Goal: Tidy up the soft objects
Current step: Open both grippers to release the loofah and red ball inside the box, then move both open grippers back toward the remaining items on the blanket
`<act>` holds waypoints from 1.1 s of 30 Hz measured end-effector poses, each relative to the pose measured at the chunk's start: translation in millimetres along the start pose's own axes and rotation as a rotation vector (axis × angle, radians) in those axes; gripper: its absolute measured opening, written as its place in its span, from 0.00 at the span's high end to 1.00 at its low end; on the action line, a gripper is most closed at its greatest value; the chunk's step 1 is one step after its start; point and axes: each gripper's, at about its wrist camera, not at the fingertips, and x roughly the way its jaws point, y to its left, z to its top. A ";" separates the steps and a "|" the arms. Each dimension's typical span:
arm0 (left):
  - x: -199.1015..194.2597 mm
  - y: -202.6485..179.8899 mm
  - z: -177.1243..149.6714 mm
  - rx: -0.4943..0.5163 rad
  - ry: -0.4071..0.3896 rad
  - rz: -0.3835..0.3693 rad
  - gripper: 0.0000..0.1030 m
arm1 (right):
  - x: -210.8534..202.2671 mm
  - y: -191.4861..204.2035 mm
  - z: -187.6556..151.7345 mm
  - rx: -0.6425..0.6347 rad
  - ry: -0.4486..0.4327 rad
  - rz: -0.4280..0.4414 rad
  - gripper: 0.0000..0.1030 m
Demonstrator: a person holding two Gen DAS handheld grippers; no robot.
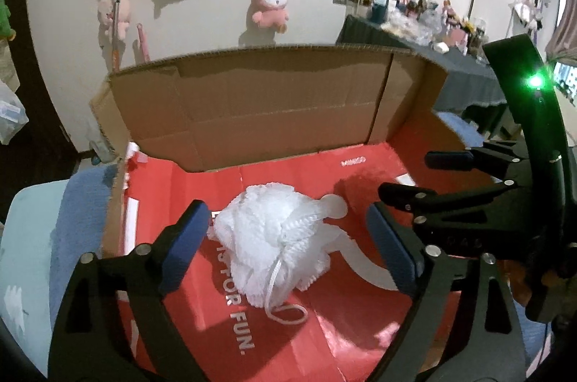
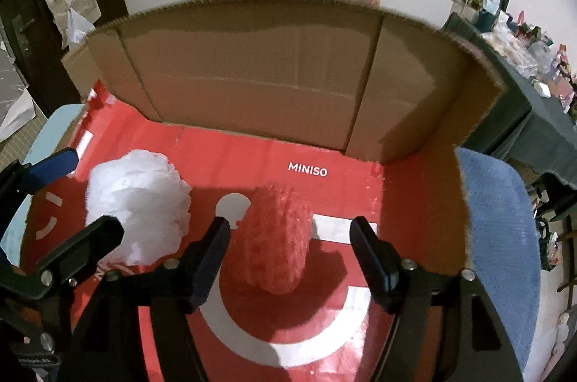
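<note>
A fluffy white mesh pouf (image 1: 274, 241) and a red pouf (image 2: 276, 241) lay mid-frame between each gripper's wide-open fingers, ungripped.

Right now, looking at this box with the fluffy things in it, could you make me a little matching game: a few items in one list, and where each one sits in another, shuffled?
Things:
1. white bath pouf
2. red bath pouf
3. pink plush toy
4. cardboard box

Places:
A. hanging on the wall behind the box
B. lying free between the open left gripper fingers
C. standing open, red liner on its floor
D. lying free between the open right gripper fingers

Pairs: 1-B, 2-D, 3-A, 4-C
</note>
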 end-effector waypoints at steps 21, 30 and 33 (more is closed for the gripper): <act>-140.5 -20.9 -36.0 -0.043 -0.273 0.031 0.00 | -164.3 23.8 -67.5 -0.023 -0.351 0.003 0.05; -197.2 -37.8 -72.0 -0.029 -0.404 0.090 0.00 | -215.5 25.7 -124.5 -0.015 -0.480 0.029 0.00; -210.1 -42.2 -83.2 -0.030 -0.433 0.094 0.00 | -231.0 28.2 -146.9 -0.028 -0.523 0.007 0.00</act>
